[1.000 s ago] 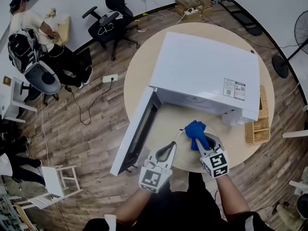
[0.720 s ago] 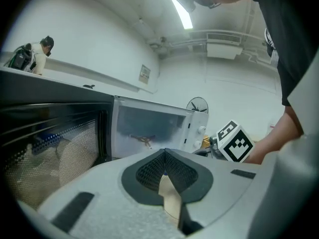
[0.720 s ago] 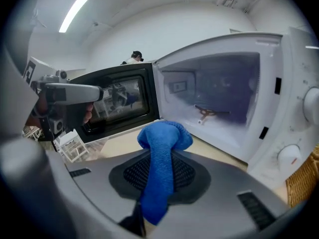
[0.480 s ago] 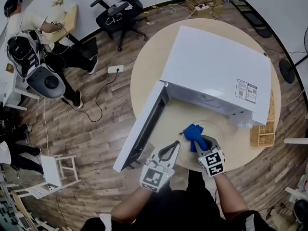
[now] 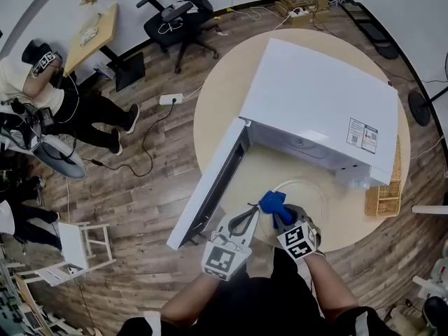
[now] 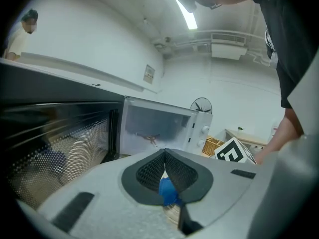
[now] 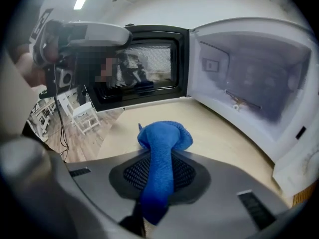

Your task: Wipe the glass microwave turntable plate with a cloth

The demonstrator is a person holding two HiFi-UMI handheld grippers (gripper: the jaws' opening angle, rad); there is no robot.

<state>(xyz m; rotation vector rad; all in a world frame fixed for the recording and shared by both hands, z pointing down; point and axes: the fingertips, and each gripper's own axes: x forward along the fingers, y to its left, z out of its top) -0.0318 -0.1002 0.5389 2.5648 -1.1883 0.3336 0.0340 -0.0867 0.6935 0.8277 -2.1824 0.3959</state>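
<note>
- I find the right hand-held gripper (image 5: pixel 279 216) clamped on the cloth (image 5: pixel 271 202). The glass turntable plate (image 5: pixel 313 193) lies flat on the tabletop (image 5: pixel 231 96), just ahead of it.
- I judge the left hand-held gripper (image 5: pixel 249 214) closed on the plate's near rim.

The cloth (image 7: pixel 164 138) is between my right fingers (image 7: pixel 188 176) at the edge of the plate (image 5: pixel 311 187) on the table (image 5: pixel 217 96), the microwave (image 5: pixel 322 110) behind, its door (image 5: pixel 210 187) left of my left fingers (image 6: pixel 144 176).

Plate partly covered, far left cropped
The glass plate (image 5: pixel 308 196) has its near left part hidden under the blue cloth (image 5: pixel 271 202) and right gripper (image 5: pixel 280 215). Whether the left gripper (image 5: pixel 253 212) touches its rim cannot be told. The person (image 5: pixel 28 82) far left is cut off.
</note>
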